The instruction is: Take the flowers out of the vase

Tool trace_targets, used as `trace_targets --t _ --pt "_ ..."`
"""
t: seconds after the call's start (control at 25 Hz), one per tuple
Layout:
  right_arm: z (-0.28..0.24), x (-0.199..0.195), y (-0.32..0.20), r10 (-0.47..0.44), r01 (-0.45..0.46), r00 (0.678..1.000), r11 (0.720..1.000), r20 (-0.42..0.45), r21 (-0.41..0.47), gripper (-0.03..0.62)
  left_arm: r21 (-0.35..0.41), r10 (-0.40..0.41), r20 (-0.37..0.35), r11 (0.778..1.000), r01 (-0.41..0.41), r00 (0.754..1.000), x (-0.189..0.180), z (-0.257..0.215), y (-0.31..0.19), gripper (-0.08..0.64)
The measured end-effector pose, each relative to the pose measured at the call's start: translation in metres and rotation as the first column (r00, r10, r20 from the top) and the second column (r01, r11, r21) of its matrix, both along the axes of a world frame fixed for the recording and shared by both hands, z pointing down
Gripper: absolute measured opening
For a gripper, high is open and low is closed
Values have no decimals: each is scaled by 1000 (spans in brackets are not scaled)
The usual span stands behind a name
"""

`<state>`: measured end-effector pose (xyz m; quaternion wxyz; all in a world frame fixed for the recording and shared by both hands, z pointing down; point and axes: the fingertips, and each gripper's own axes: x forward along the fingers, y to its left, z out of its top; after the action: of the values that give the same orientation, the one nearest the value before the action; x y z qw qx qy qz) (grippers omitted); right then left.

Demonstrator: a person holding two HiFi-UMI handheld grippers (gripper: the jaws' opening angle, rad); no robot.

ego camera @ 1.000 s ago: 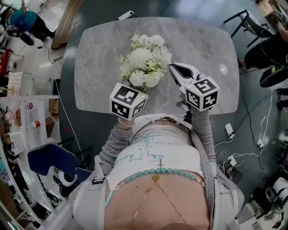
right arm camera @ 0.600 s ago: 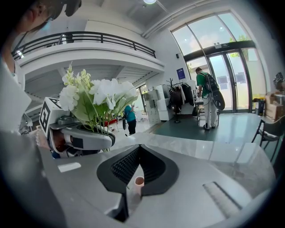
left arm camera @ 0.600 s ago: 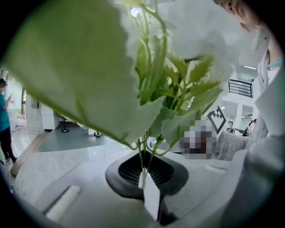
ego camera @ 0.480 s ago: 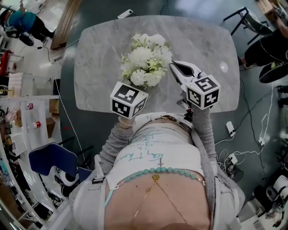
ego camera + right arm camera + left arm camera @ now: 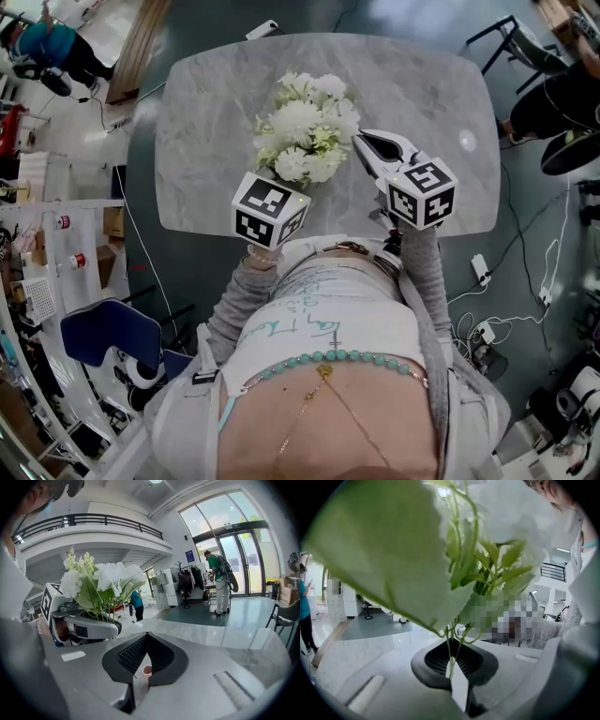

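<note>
Broadly, a grey marble table [image 5: 441, 84] fills the head view, and the white flowers [image 5: 305, 136] stand over its near middle, just ahead of the person. No vase shows in any of the 3 views, so I cannot tell whether the bunch is clear of one or sitting in one hidden beneath the blooms.

Next down in size are the 2 grippers. The left gripper [image 5: 451, 667] is clamped on the thin green stems [image 5: 451, 641] low down, with leaves and blossoms crowding the view above its jaws. The right gripper [image 5: 143, 667] hangs just beside the bunch on the person's right, apart from it, with its jaws drawn together. A small pinkish stub [image 5: 146, 670] sits at their seam, and I cannot say what it is.

By my judgement the risks lie in that 1 pinch. Only a few slender stems look caught, so a lift could leave the other stalks behind or let them slide loose. Stems this thin could also bend or snap if the pull goes sideways. If a vase is below, a tilted draw might tip it onto the marble.
</note>
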<state>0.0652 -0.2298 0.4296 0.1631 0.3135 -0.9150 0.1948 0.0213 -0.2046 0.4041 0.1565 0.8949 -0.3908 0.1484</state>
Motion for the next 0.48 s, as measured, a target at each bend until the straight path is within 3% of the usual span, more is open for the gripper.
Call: trace_targets --t 0.48 --pt "1 -3 1 14 -14 1000 1000 3 -23 26 -15 4 -11 1000 -4 1000 -2 3 1 8"
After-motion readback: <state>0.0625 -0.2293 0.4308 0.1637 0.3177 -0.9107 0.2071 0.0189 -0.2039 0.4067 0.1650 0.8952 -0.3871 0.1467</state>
